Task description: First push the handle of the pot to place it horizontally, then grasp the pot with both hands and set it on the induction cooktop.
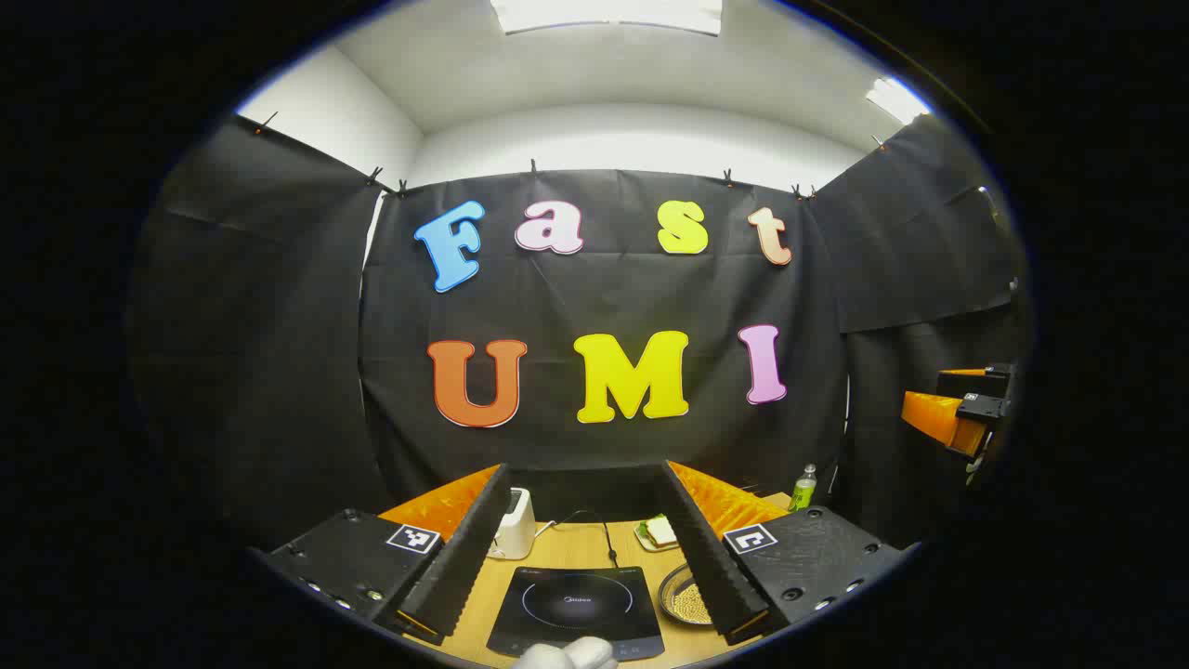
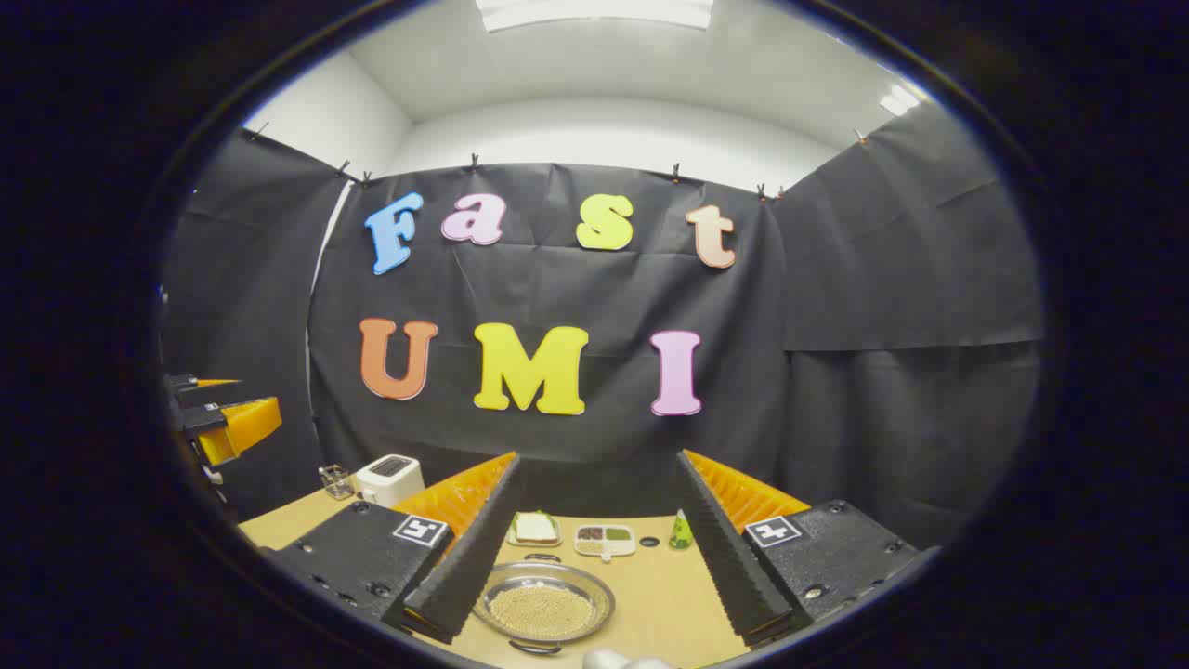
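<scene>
The pot (image 2: pixel 543 606), a shallow metal pan with pale grains in it, sits on the wooden table (image 2: pixel 650 604). One small loop handle (image 2: pixel 543 558) points away from me and one (image 2: pixel 531 647) points toward me. My right gripper (image 2: pixel 599 460) hovers open above and short of the pot. The black induction cooktop (image 1: pixel 576 604) lies between the fingers of my left gripper (image 1: pixel 587 472), which is open and raised above it. The pot (image 1: pixel 681 602) shows just right of the cooktop, half hidden by a finger. Each gripper shows at the other view's edge, the right gripper (image 1: pixel 957 413) and the left gripper (image 2: pixel 218 423).
A white toaster (image 1: pixel 514 523) stands behind the cooktop with its cable (image 1: pixel 594 525) beside it. At the back are a sandwich plate (image 2: pixel 536 528), a divided dish (image 2: pixel 604 539), a green cone (image 2: pixel 681 531) and a green bottle (image 1: pixel 803 485). A white rounded object (image 1: pixel 567 655) pokes in at the bottom edge.
</scene>
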